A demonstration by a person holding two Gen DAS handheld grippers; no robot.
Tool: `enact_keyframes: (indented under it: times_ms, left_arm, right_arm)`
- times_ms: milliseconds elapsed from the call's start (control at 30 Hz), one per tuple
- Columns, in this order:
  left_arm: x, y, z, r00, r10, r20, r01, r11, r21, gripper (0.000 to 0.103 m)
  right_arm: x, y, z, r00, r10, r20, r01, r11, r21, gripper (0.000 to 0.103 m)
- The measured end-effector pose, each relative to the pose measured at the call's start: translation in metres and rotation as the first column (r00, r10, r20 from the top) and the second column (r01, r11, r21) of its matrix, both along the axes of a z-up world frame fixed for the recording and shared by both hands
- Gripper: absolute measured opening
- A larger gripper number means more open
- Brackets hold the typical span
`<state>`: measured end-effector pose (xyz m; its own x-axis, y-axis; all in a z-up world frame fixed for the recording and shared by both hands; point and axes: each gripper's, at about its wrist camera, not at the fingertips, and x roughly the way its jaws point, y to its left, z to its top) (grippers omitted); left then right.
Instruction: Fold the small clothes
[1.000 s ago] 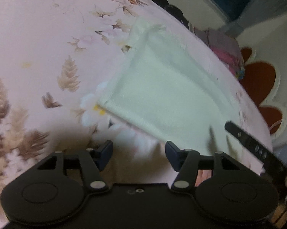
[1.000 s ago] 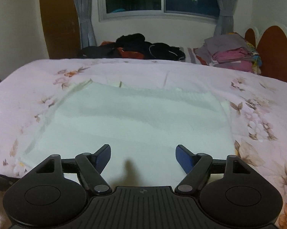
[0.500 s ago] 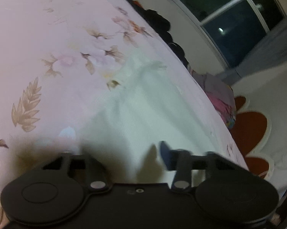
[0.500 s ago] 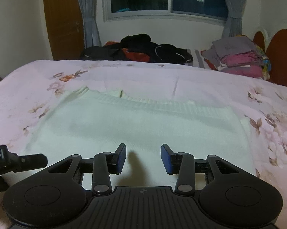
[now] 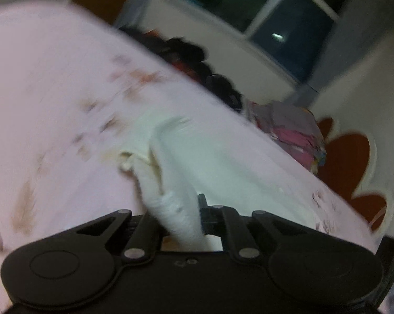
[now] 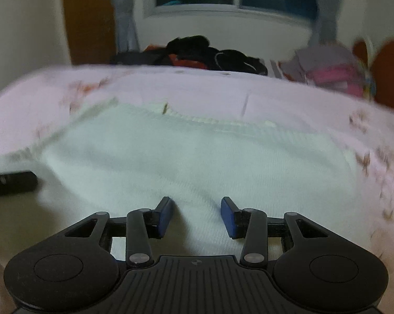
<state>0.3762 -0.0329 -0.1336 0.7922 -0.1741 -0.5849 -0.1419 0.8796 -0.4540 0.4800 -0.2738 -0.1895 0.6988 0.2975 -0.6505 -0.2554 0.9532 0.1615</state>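
Note:
A small white knit garment (image 6: 197, 151) lies spread on the pink floral bedsheet (image 6: 288, 99). In the left wrist view my left gripper (image 5: 178, 214) is shut on a bunched near edge of the garment (image 5: 176, 209), lifting it off the bed; the frame is blurred. In the right wrist view my right gripper (image 6: 197, 216) is at the garment's near hem with a ridge of cloth between its blue pads (image 6: 165, 216), the jaws partly closed with a gap. The left gripper's finger (image 6: 13, 181) shows at the left edge.
A heap of dark clothes (image 6: 212, 55) lies at the bed's far side under the window. A stack of folded grey and pink clothes (image 6: 327, 70) sits far right beside a red headboard (image 6: 388, 76). A brown door (image 6: 89, 18) stands far left.
My left gripper closed on the garment's edge and lifted it, tilting upward. My right gripper narrowed from wide open over the hem and held that gap as the cloth rose between its pads.

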Motion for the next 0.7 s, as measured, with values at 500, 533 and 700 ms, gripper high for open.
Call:
enact_keyframes:
  times_ms: [500, 533, 700]
  left_arm:
    - [0.002, -0.224, -0.014, 0.782, -0.617, -0.084, 0.606, 0.724, 0.328, 0.008]
    - [-0.002, -0.232, -0.023, 0.771, -0.627, -0.115, 0.623, 0.702, 0.346, 0.012]
    - [-0.018, -0.237, -0.031, 0.742, -0.656, -0.134, 0.653, 0.664, 0.364, 0.026]
  right_arm:
    - [-0.048, -0.177, 0.033, 0.956, -0.293, -0.015, 0.292, 0.944, 0.157, 0.042]
    - [-0.05, -0.184, 0.033, 0.954, -0.299, -0.022, 0.299, 0.939, 0.168, 0.042]
    - [-0.056, -0.193, 0.036, 0.965, -0.256, -0.052, 0.261, 0.935, 0.241, 0.042]
